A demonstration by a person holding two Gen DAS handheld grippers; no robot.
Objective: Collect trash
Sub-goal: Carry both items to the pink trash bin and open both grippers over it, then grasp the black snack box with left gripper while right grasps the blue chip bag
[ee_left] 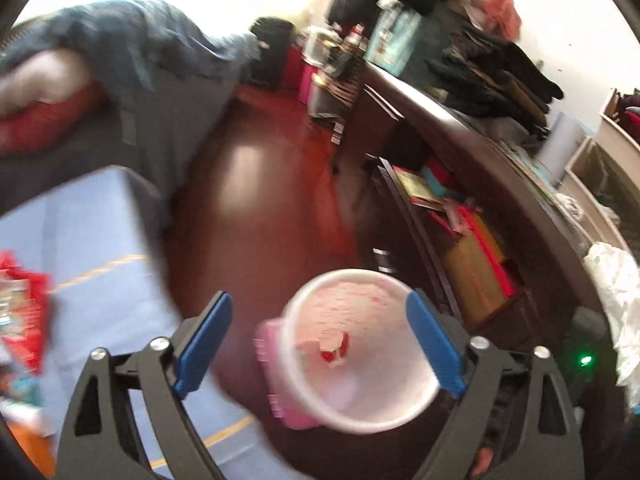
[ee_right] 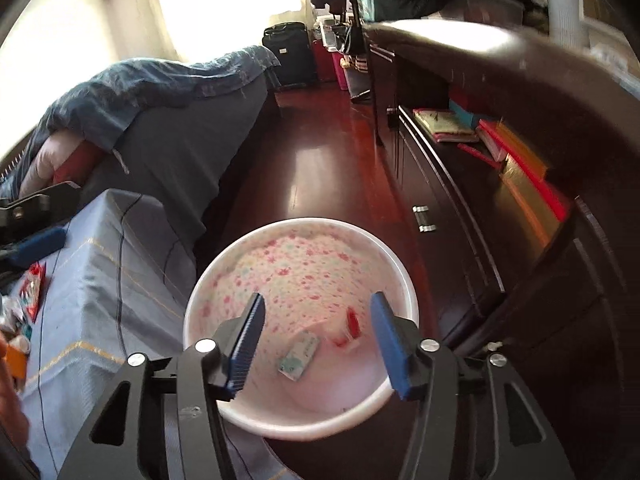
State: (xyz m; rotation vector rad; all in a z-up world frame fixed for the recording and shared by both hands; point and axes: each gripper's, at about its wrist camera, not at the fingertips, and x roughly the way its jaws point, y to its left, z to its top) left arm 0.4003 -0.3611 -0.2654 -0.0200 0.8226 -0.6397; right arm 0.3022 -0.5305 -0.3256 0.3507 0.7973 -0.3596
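A round bin with a white rim (ee_left: 356, 420) and a pink flowered liner stands on the dark floor beside the table. My left gripper (ee_left: 319, 297) hovers above it, open wide, with nothing between its blue pads. A red and white wrapper (ee_left: 334, 350) is down inside the bin. My right gripper (ee_right: 318, 298) is also open over the bin rim (ee_right: 304, 224), with nothing in its grip. Below it in the bin are a pale green packet (ee_right: 300, 356) and the red and white wrapper (ee_right: 349, 328). More red wrappers (ee_left: 24, 312) lie on the table.
The table under a blue cloth (ee_right: 104, 280) stands left of the bin and holds mixed litter (ee_right: 34, 292) at its left edge. A bed with a blue cover (ee_right: 160, 92) lies behind. A dark cabinet with open shelves (ee_right: 460, 184) runs along the right. A pink box (ee_left: 272, 380) touches the bin.
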